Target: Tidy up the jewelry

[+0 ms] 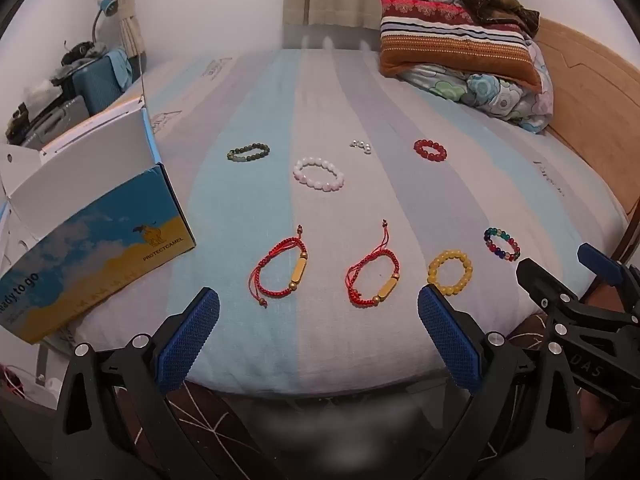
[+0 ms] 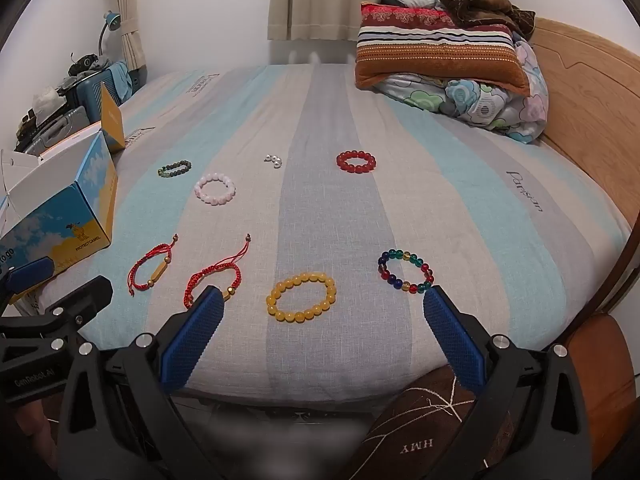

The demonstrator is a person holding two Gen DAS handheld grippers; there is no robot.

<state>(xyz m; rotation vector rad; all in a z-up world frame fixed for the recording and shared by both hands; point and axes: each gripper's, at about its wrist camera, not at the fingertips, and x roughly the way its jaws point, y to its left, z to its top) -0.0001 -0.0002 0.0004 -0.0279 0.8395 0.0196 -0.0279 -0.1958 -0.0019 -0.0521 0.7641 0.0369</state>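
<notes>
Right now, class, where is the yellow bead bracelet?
In the right wrist view, the yellow bead bracelet lies near the bed's front edge, between a red cord bracelet and the multicolour bracelet.

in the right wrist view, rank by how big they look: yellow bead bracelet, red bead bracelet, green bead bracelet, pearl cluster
1. yellow bead bracelet, though it lies nearest the camera
2. red bead bracelet
3. green bead bracelet
4. pearl cluster

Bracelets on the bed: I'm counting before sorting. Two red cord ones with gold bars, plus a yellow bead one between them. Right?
Not quite. The yellow bead bracelet lies right of both red cord bracelets, which lie side by side, as the right wrist view shows.
</notes>
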